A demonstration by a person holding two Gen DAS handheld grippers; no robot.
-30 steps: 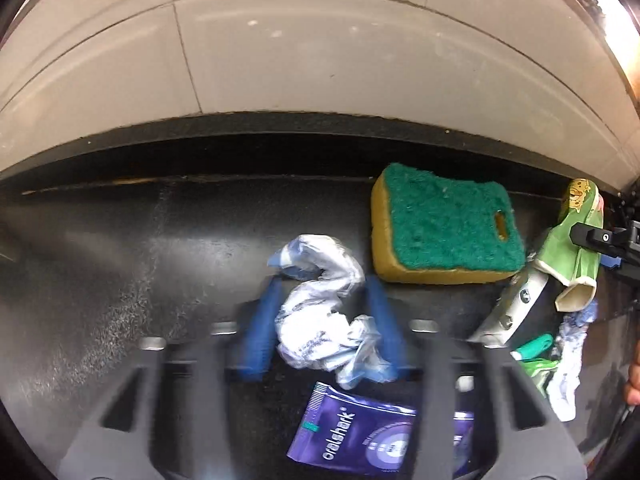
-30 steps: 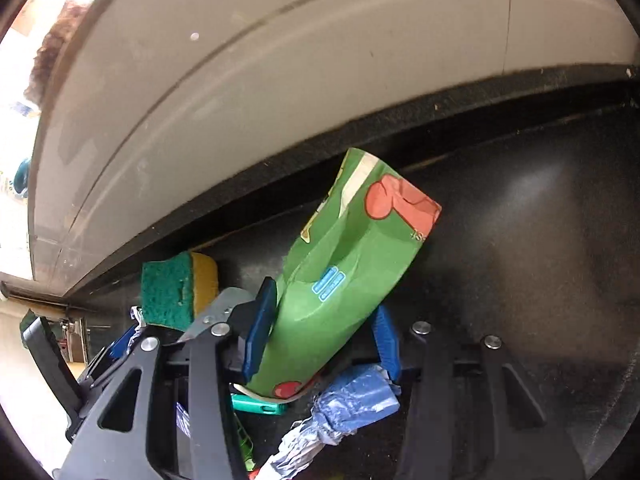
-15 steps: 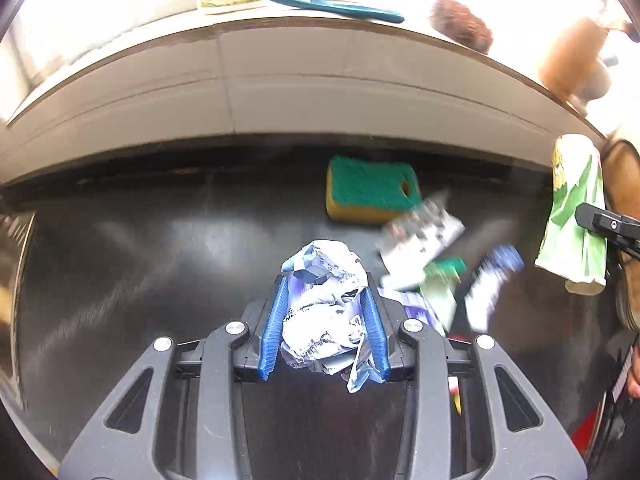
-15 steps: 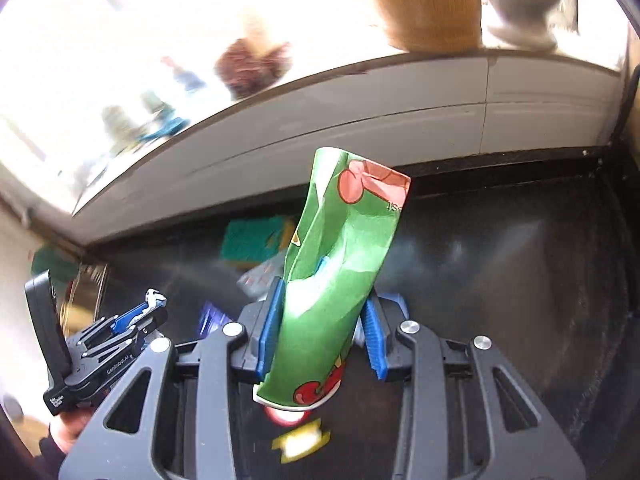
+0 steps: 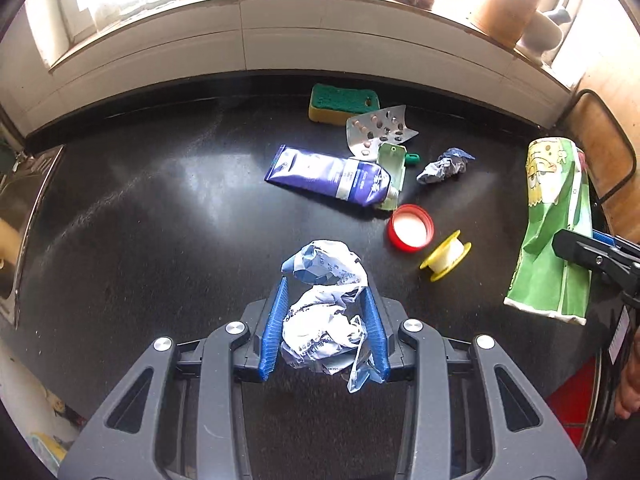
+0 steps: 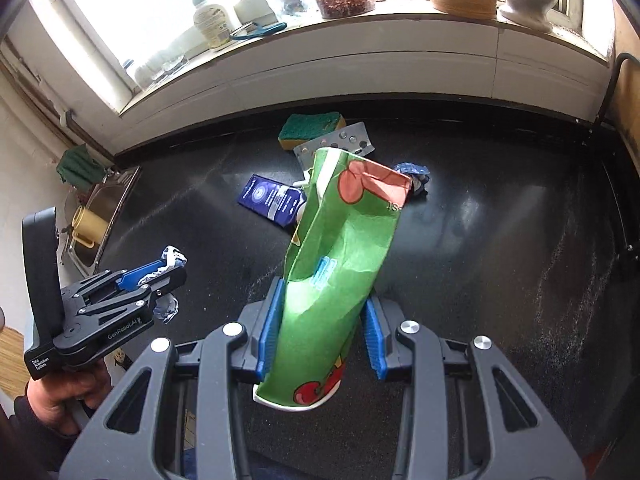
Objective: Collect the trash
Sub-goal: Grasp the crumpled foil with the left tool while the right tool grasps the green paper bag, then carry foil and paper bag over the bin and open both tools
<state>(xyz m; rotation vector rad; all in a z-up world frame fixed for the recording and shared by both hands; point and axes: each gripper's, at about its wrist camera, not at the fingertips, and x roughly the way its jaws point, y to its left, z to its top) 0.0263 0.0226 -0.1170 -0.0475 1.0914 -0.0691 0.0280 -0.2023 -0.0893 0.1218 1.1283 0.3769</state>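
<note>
My left gripper (image 5: 325, 300) is shut on a crumpled white and blue wrapper (image 5: 324, 308) and holds it well above the black counter (image 5: 160, 220). It also shows in the right wrist view (image 6: 160, 270). My right gripper (image 6: 324, 300) is shut on a crushed green paper cup (image 6: 340, 248), held up over the counter; the cup also shows at the right of the left wrist view (image 5: 554, 228). On the counter lie a purple tube (image 5: 328, 180), a pill blister (image 5: 378, 128), a small blue wad (image 5: 444, 166), a red lid (image 5: 411, 226) and a yellow tape spool (image 5: 446, 256).
A green and yellow sponge (image 5: 344, 102) lies by the back wall. A windowsill (image 6: 360, 20) holds jars, a bottle and a vase. A steel sink (image 6: 100, 216) is at the counter's left. A chair (image 5: 608, 152) stands at the right.
Both grippers have risen high off the counter with their loads, so the counter and the remaining trash now show far below.
</note>
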